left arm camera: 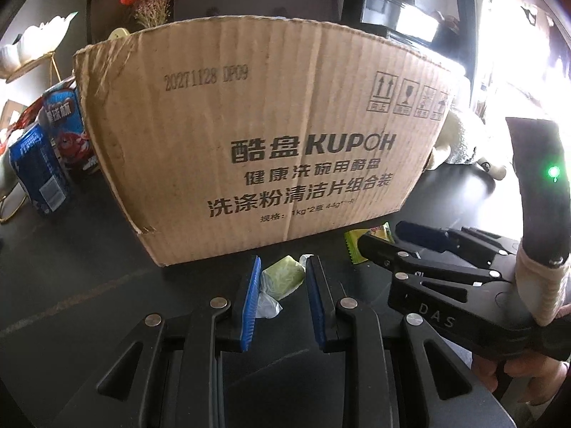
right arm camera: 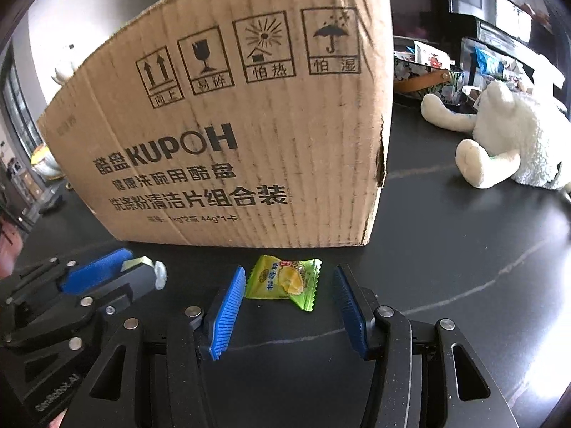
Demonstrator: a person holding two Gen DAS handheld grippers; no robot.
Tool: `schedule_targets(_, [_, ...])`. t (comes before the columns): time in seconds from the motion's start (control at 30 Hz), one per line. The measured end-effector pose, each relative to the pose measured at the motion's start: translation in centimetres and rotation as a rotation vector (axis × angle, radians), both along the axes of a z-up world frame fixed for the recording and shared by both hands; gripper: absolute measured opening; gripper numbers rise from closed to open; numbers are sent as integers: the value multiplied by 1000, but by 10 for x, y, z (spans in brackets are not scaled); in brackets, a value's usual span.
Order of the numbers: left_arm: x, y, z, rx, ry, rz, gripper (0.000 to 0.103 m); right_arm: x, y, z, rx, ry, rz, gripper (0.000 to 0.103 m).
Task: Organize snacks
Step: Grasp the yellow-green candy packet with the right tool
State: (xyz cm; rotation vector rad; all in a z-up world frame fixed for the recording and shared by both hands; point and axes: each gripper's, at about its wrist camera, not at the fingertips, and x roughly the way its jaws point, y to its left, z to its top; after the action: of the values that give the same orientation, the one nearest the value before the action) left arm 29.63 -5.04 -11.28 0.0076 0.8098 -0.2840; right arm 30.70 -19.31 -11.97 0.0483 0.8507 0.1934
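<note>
L wrist view: left gripper (left arm camera: 282, 285) fingers pinched a pale green wrapped sweet (left arm camera: 282, 278) before the brown cardboard box (left arm camera: 257, 142). R wrist view: right gripper (right arm camera: 289, 306) fingers apart, straddling yellow-green durian candy packet (right arm camera: 283, 280) on dark surface (right arm camera: 446, 249), untouched.

The inside of the cardboard box (left arm camera: 257, 142) is hidden behind its tall front wall in both views. Left of the box, the blue snack packets (left arm camera: 39, 174) are partly covered by its corner, and their small print is unreadable. Right of the box, the white plush toy (right arm camera: 514, 142) is cut by the picture's edge. Behind the box, shelf items are blurred.
</note>
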Motion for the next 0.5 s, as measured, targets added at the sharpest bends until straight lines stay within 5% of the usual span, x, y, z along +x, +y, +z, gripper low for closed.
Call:
schedule_targets(0.2, [2,4,-1,-8,8,14,26,-2,8,-1,-26,5,19,30])
schedule_targets(0.5, [3,6,4,-16,6,25,26,-18,21,9,-28,-23,52,22])
